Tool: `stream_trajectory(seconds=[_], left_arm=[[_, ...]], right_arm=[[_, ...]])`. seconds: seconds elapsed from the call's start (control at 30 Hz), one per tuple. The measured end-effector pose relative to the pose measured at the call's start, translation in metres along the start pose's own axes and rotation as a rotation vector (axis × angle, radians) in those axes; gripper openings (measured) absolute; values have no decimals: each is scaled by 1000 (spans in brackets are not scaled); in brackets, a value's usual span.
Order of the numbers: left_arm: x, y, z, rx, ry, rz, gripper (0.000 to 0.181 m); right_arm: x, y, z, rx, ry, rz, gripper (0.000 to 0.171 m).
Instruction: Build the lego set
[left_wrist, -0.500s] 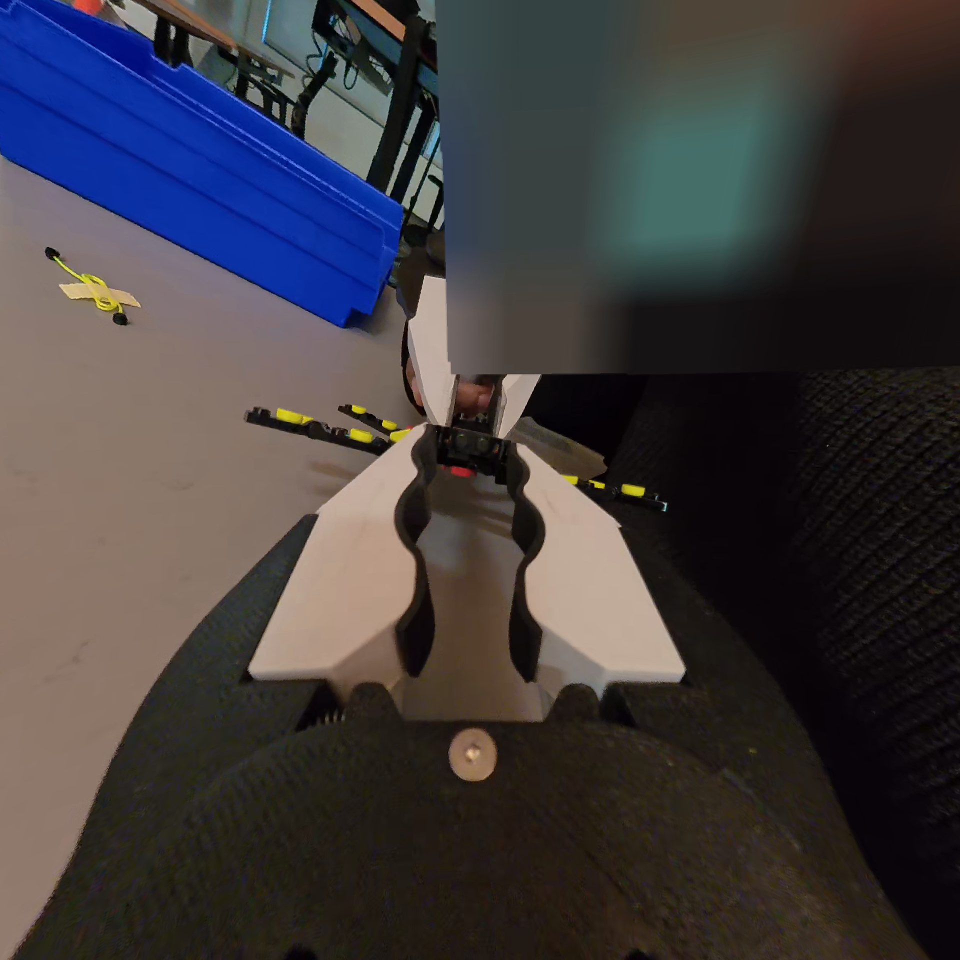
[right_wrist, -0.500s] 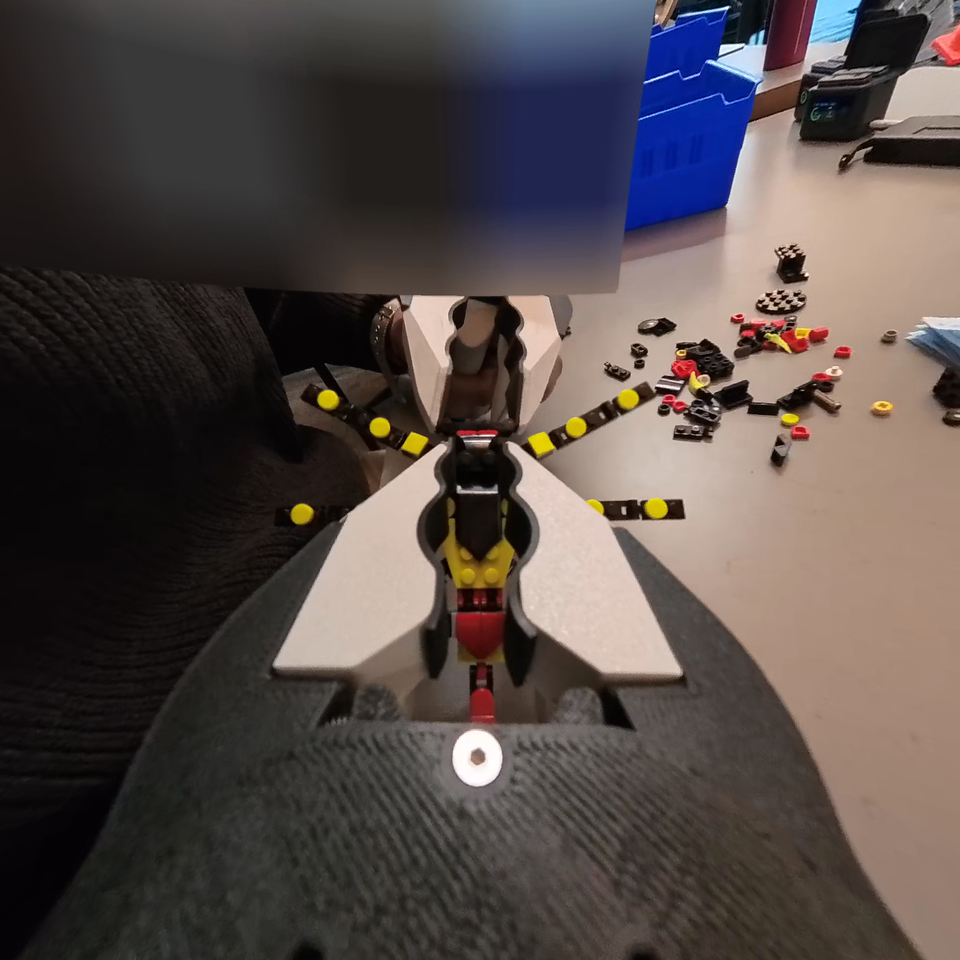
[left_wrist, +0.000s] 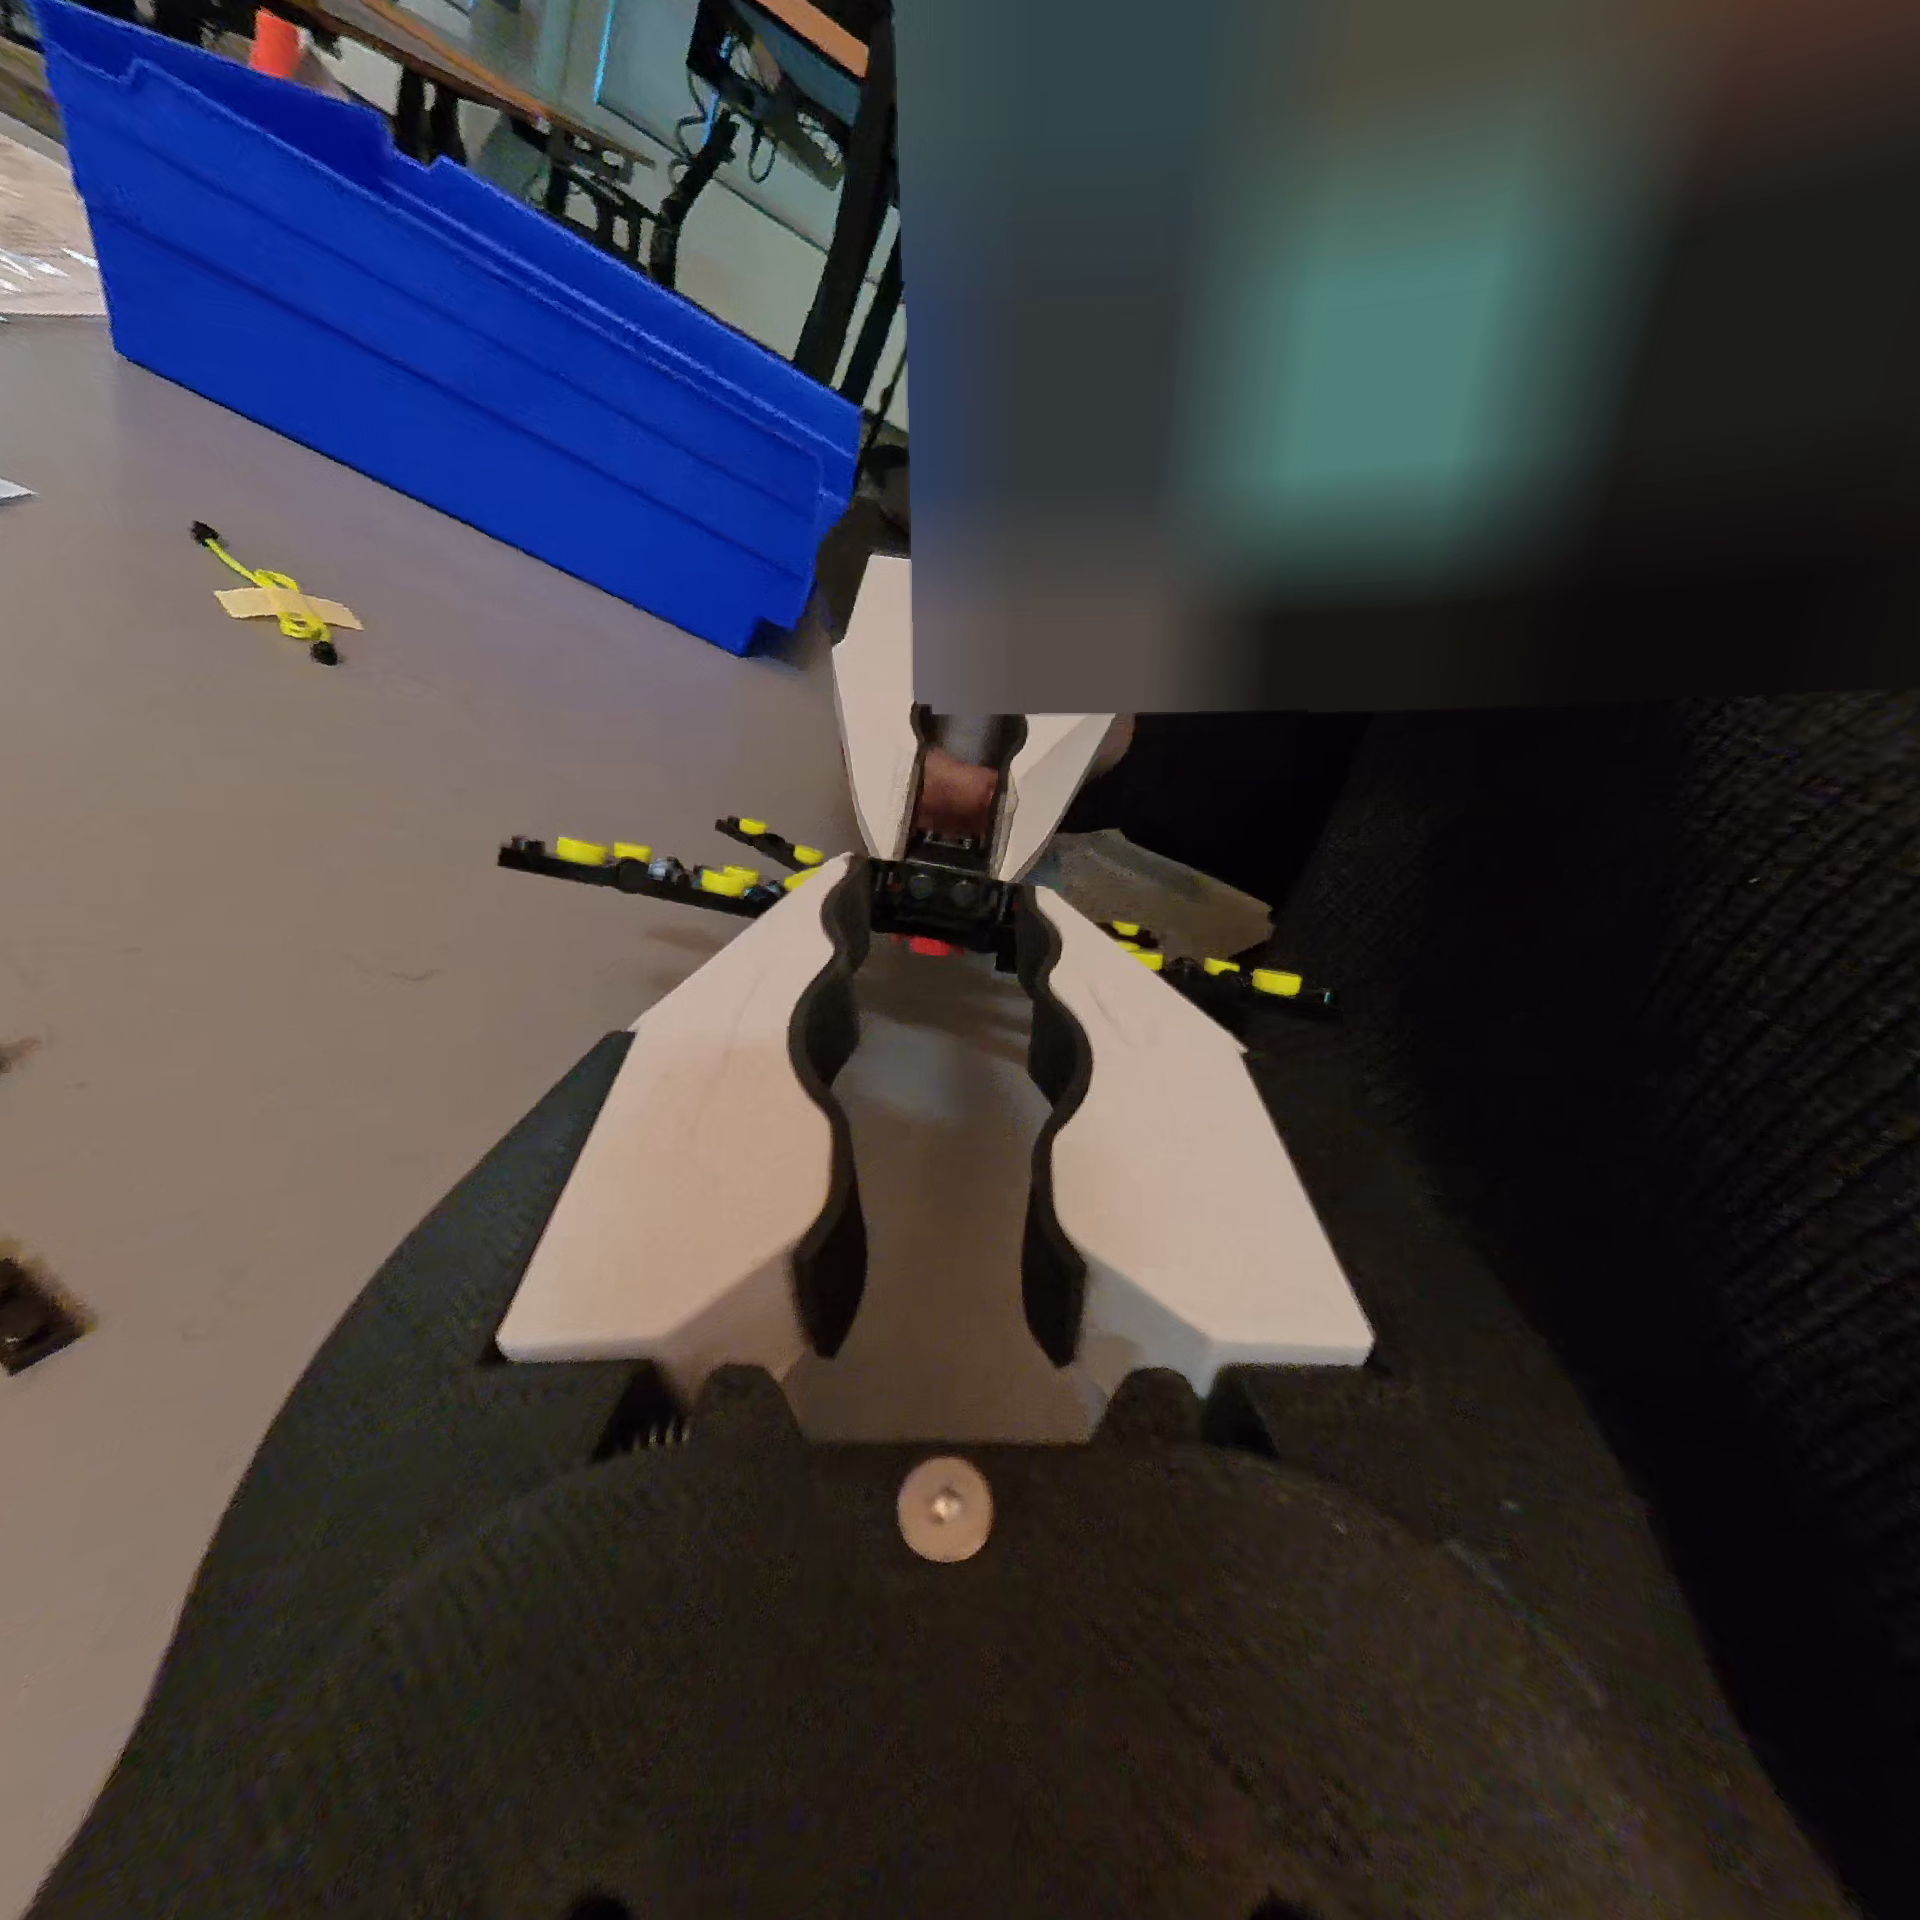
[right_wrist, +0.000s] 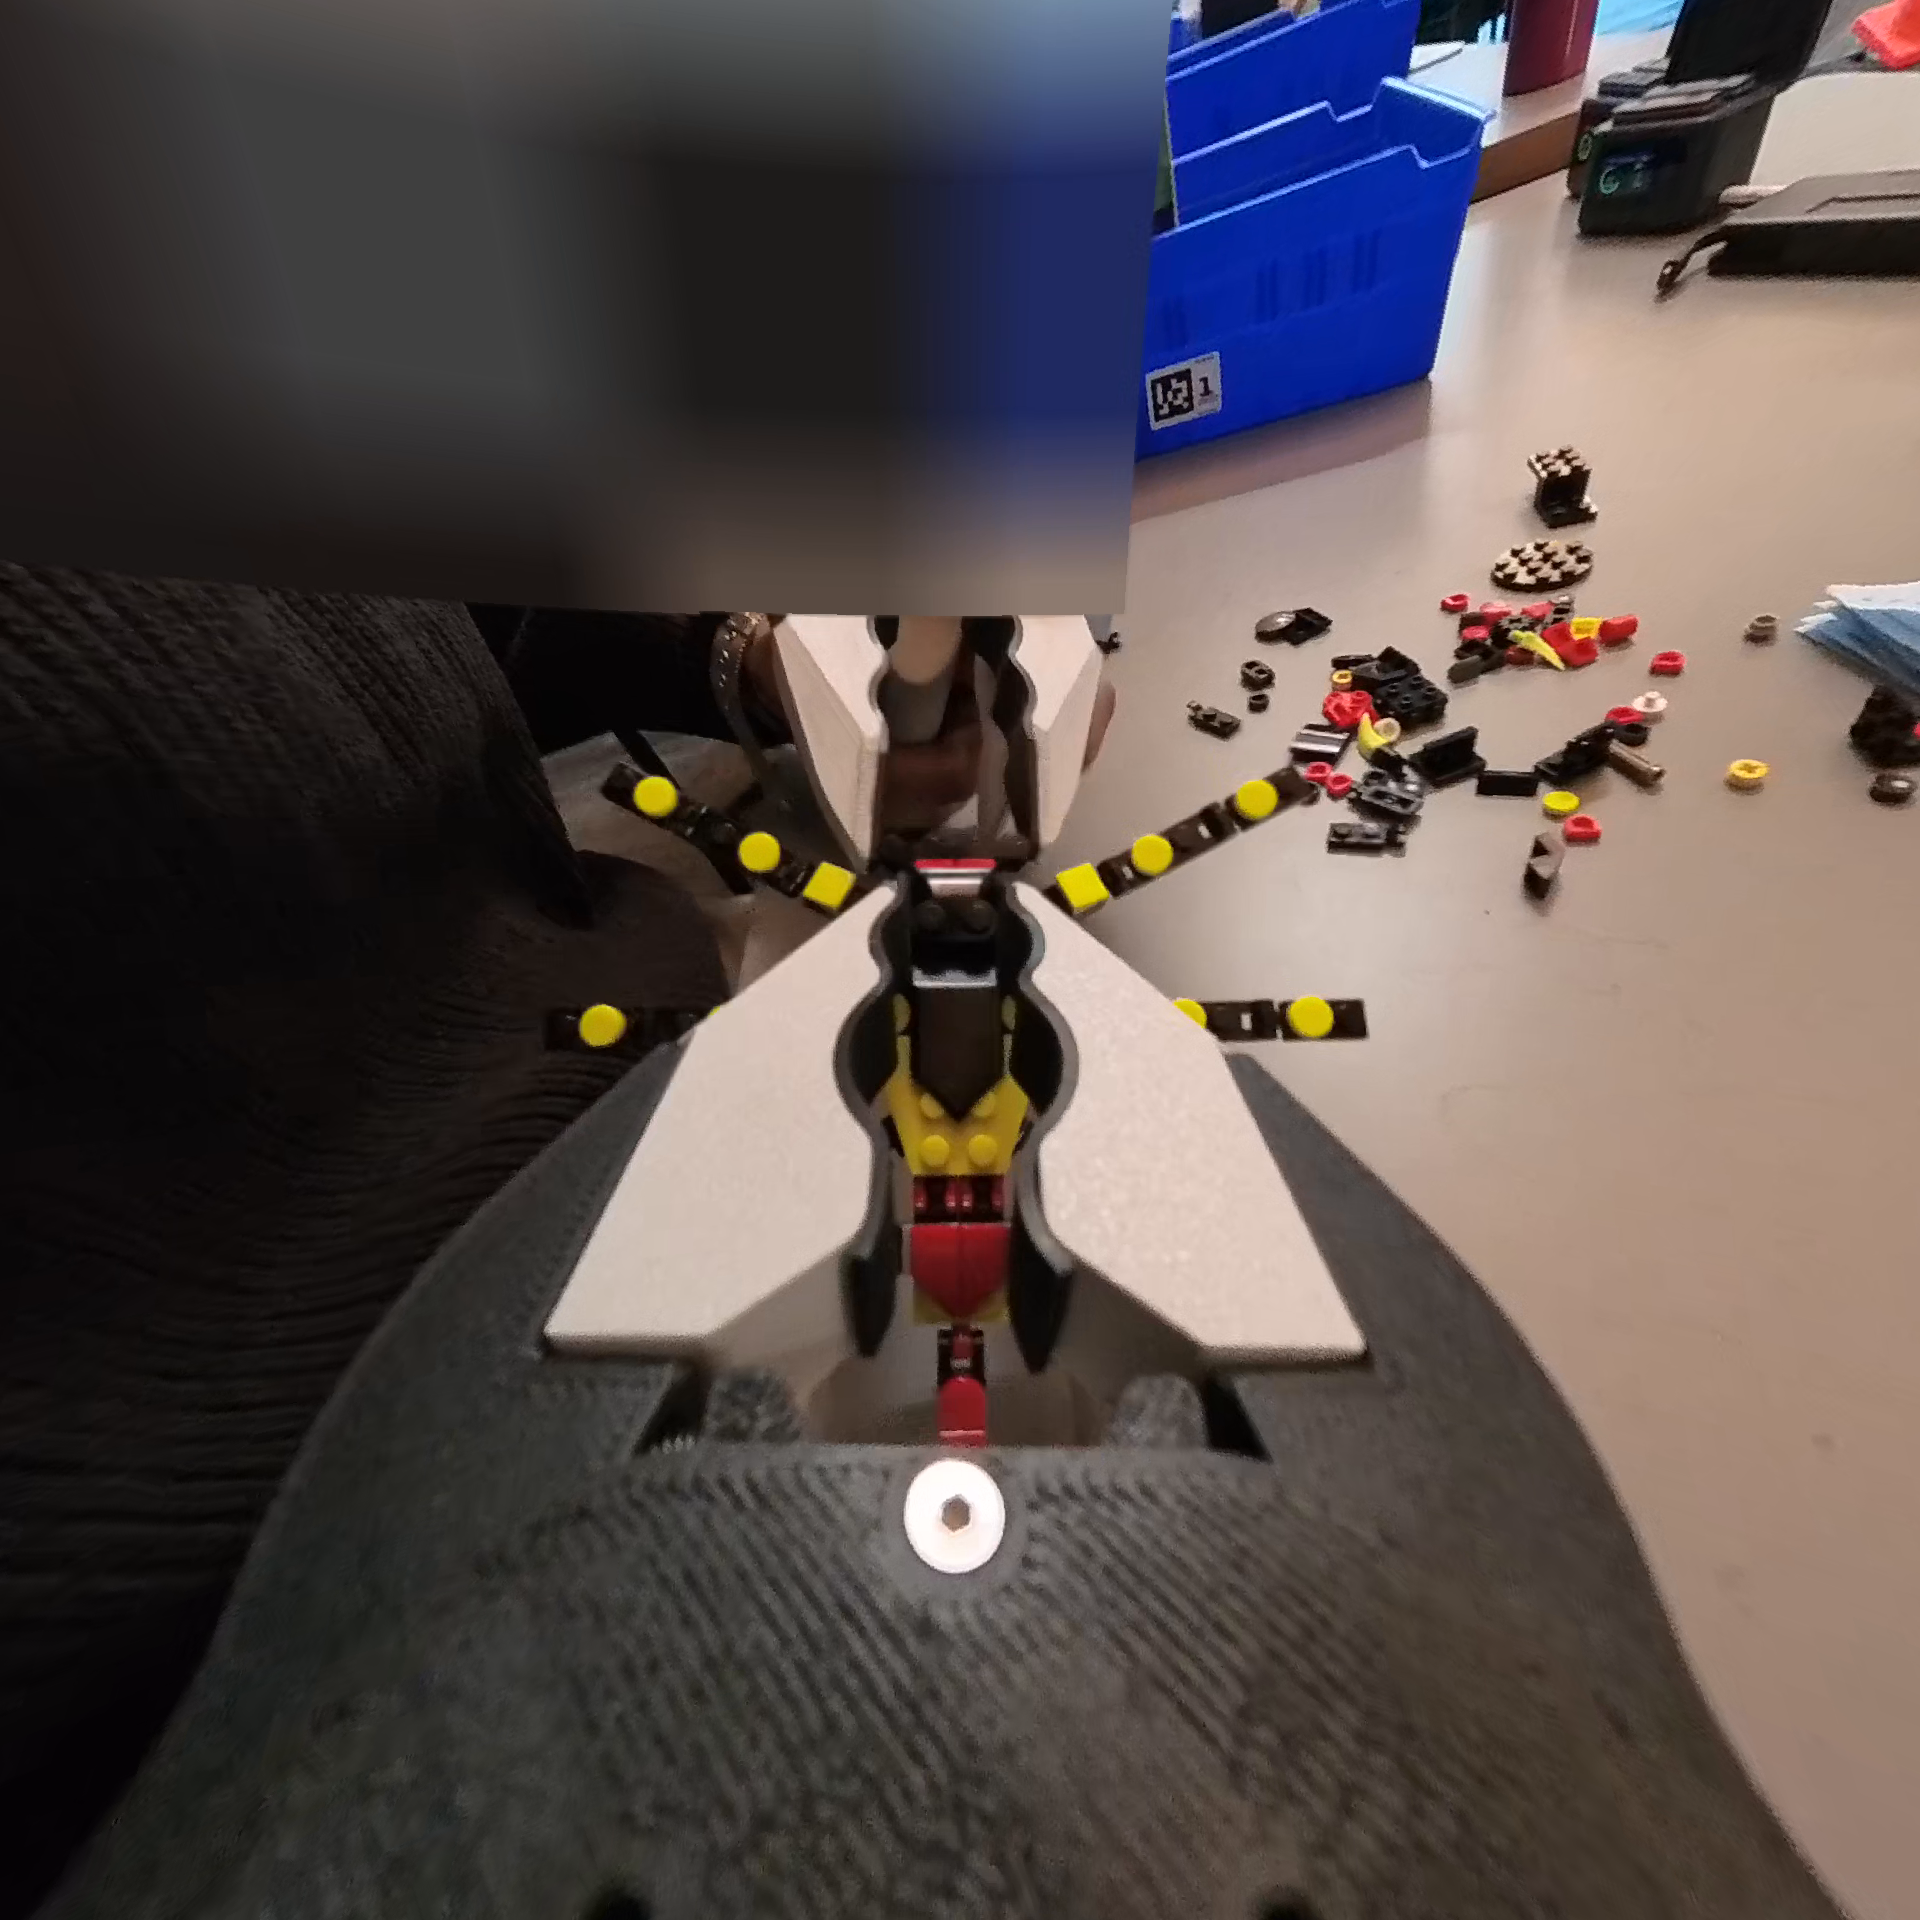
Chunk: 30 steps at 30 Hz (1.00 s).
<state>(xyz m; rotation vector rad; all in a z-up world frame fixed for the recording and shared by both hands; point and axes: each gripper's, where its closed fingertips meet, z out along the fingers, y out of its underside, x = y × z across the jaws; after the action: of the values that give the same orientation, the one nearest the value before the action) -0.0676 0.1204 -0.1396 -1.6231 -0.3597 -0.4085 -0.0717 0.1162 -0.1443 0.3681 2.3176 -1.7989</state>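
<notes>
the right claw (right_wrist: 956, 914) is clamped along the body of a lego spider model (right_wrist: 951, 1132), which lies lengthwise in the channel between its two pale fingers. nearest the claw's base is a thin red tail piece, then a red section, a yellow studded section, and a black wedge running out to the tips. black legs dotted with yellow studs (right_wrist: 1153, 854) splay out to both sides past the fingers, above the grey surface (right_wrist: 1558, 1143).

head-on from the other side, the left claw (left_wrist: 940, 914) is pinched at its very tips on the black front end of the same model (left_wrist: 940, 899); behind the tips the gap between its fingers is empty. the two claws meet nose to nose, with the model bridging them. in the left wrist view the legs (left_wrist: 634, 868) stick out to either side of the tips, held above the surface (left_wrist: 260, 883).

beyond, on the right claw's side, a scatter of loose black, red and yellow lego pieces (right_wrist: 1455, 727) lies on the surface, with a round black plate (right_wrist: 1542, 564) and a small black block (right_wrist: 1562, 484) a little farther off. blue bins (right_wrist: 1299, 270) stand behind them. on the left claw's side a yellow cord taped down (left_wrist: 281, 608) lies near another blue bin (left_wrist: 447, 343).
</notes>
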Motion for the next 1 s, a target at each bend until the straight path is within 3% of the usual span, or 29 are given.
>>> stream_trajectory(seconds=[0.2, 0.4, 0.57, 0.67, 0.9, 1.0], left_arm=[[-23, -2, -11, -11, -136, -55, 56], [-32, -15, -31, 37, -222, -68, 54], [-30, 4, -31, -38, -190, -92, 52], [-36, 26, -27, -130, -133, -158, 52], [-40, 23, -16, -137, -103, -219, 52], [-46, 31, -10, -202, -141, -159, 51]], right_arm=[[22, 13, -12, -157, 172, -135, 14], [32, 38, -2, -319, 201, -201, 14], [36, 60, 7, -433, 170, -190, 14], [40, 62, 10, -441, 164, -174, 14], [47, 64, 9, -415, 218, -182, 14], [44, 53, -3, -346, 258, -177, 30]])
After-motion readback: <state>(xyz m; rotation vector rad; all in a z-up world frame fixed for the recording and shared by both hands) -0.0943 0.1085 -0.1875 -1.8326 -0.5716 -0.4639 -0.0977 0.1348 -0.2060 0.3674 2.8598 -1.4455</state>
